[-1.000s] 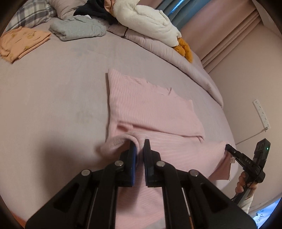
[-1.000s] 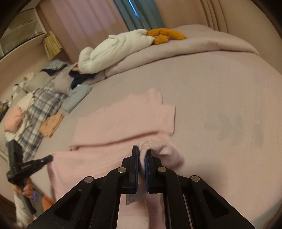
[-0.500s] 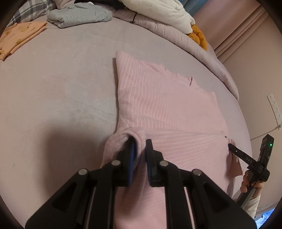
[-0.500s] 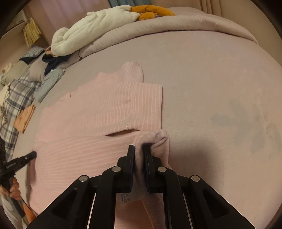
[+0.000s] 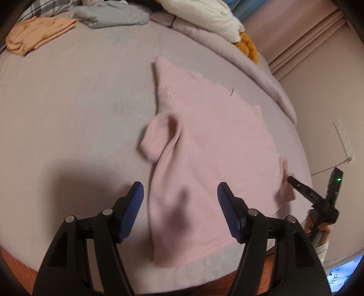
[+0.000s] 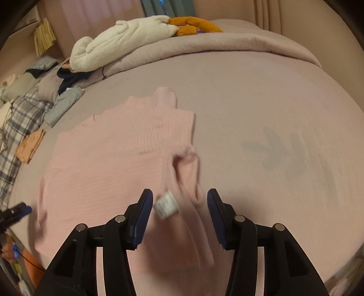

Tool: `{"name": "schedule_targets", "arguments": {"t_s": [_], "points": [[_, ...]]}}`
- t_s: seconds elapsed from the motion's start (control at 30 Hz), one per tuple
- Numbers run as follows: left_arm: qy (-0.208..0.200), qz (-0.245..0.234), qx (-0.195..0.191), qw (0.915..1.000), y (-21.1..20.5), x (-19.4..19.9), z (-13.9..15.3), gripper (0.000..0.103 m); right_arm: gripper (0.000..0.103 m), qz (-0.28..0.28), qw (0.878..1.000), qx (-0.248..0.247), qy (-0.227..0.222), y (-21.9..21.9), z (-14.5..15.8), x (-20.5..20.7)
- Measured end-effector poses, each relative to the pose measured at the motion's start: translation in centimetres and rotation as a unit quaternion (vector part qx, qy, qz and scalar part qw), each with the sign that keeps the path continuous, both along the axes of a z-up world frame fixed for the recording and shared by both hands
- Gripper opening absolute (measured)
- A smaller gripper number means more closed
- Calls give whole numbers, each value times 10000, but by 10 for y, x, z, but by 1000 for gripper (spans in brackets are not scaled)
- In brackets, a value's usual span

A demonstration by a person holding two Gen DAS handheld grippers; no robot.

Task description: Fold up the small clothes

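A pink ribbed garment lies folded over on the mauve bed sheet; it also shows in the right wrist view. Its near corners are bunched and blurred, one with a white label. My left gripper is open and empty just above the garment's near left edge. My right gripper is open and empty above the near right corner. The right gripper also shows in the left wrist view, and the left gripper's tip in the right wrist view.
Folded orange and grey clothes lie at the far left of the bed. A white plush toy with orange feet rests on the rolled duvet. A plaid cloth lies far left. A power strip hangs on the wall.
Both grippers carried the near hem forward over the garment, then opened and let it go. The released corners are dropping onto the garment, and both grippers have pulled back.
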State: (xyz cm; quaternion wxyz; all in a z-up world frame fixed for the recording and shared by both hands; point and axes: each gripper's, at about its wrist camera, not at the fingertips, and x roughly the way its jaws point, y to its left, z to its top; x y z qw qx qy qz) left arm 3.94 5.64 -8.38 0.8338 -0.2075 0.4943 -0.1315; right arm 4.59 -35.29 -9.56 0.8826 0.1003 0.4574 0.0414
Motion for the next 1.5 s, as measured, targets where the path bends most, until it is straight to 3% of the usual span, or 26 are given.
{"name": "schedule_targets", "arguments": {"t_s": [0.2,0.4,0.5,0.63,0.7,0.77,0.8,0.87,1.03,1.27,1.5], "points": [[340,-11,-179,9993,-2,-14,-17,67,49,-75,9996,177,209,-12,-12,-16],[408,-142,-276,9987,-10,-21,-23,67,49,6,9993,255,290,-9,-20,-22],[514,-212,-518,9971,-16,-21,-28,65,49,33,9995,187,264,-4,-21,-21],[496,-364,-721,9955,-24,-24,-32,64,34,175,9993,224,234,0,-22,-21],[481,-410,-739,9953,-27,-25,-35,51,28,198,9994,195,221,3,-23,-20],[600,-420,-811,9940,-31,-21,-39,18,16,217,9993,229,204,4,-24,-20],[670,-432,-855,9931,-32,-22,-43,11,12,227,9991,282,208,5,-24,-19],[645,-393,-811,9938,-34,-23,-41,10,8,261,9990,327,167,8,-22,-18],[134,-402,-753,9963,-33,-27,1,9,7,312,9955,881,-153,4,2,-26],[-1051,-321,-894,9899,-16,-36,92,9,7,318,9814,1419,-1255,-10,83,-50],[-1437,-262,-986,9843,-1,-55,126,9,6,352,9720,1409,-1849,-1,119,-73]]}}
